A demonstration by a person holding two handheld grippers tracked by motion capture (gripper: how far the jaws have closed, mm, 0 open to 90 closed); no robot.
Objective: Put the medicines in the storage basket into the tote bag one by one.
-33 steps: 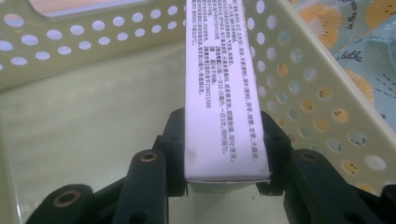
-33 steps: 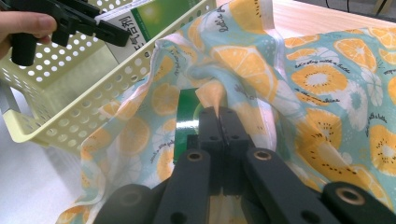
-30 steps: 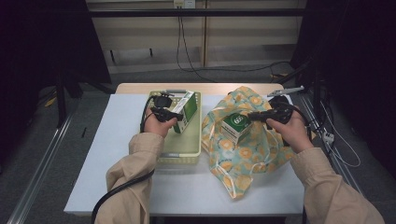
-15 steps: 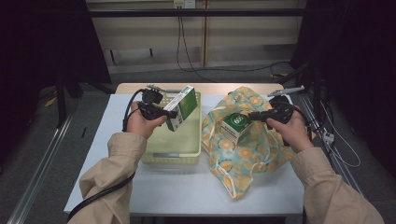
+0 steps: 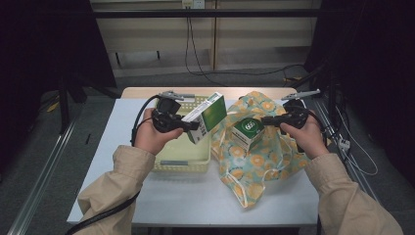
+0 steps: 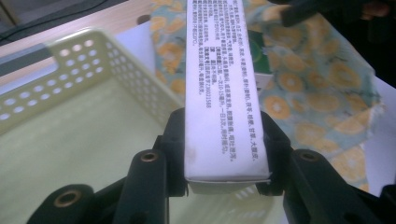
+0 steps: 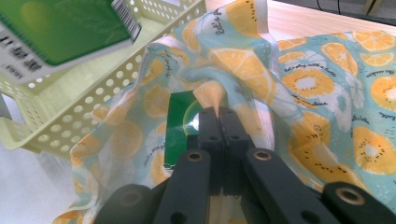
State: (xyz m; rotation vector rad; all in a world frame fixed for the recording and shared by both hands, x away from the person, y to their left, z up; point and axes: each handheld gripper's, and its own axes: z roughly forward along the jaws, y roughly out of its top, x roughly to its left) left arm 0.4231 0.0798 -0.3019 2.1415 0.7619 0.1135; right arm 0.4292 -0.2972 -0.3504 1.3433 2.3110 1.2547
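While you hold both grippers raised over the table, the work reads as partly done. Largest item: the orange-print cloth bag lies below and ahead of your right gripper, whose jaws are pinched tight on a fold of the bag's rim, lifting the mouth open. Next, the pale perforated basket sits under your left gripper and looks empty as far as its floor shows. One green box already stands in the bag's mouth, just in front of the right jaws. Second, flatter green-and-white box: clamped by its narrow sides between the left jaws, held tilted in the air, pointing away from that gripper toward the bag. Judgement: first box bagged, second one lifted out of the basket; left to do is carrying it across, lowering it into the held-open mouth, releasing.
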